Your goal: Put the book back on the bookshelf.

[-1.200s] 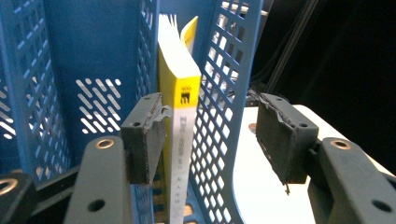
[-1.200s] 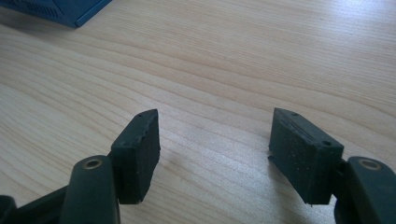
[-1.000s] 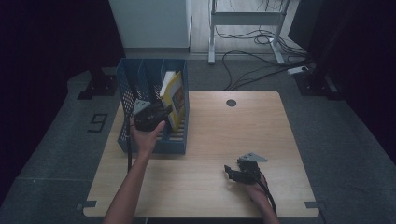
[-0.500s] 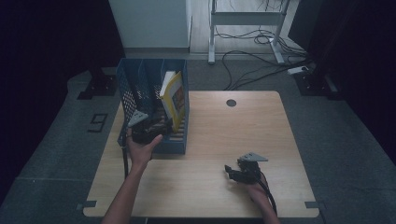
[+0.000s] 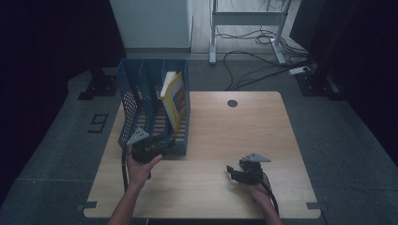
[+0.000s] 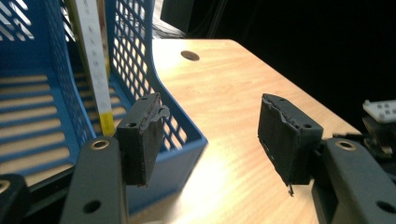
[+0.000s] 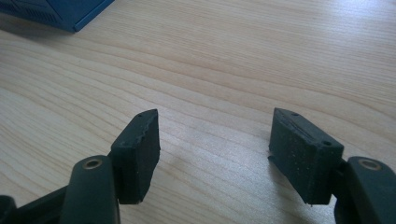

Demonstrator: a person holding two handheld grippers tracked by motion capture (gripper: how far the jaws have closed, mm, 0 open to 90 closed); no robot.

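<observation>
A blue mesh file rack [image 5: 141, 101] stands on the left of the wooden table [image 5: 234, 131]. A yellow book [image 5: 174, 96] leans upright in its right compartment; its white and yellow spine [image 6: 95, 60] shows in the left gripper view. My left gripper [image 5: 165, 141] is low at the rack's near right corner, open [image 6: 215, 135], with nothing between the pads. My right gripper [image 5: 232, 172] rests near the table's front edge, open [image 7: 215, 149] over bare wood.
A round cable hole [image 5: 232, 103] sits at the table's far edge. The rack's other compartments [image 6: 32, 93] hold nothing visible. A corner of the rack's base [image 7: 60, 11] lies far ahead of the right gripper. Cables and a desk frame [image 5: 248, 18] are on the floor beyond.
My left gripper has drawn back out of the rack toward the near side and sunk lower. The book stays in the rack. The right gripper has not moved.
</observation>
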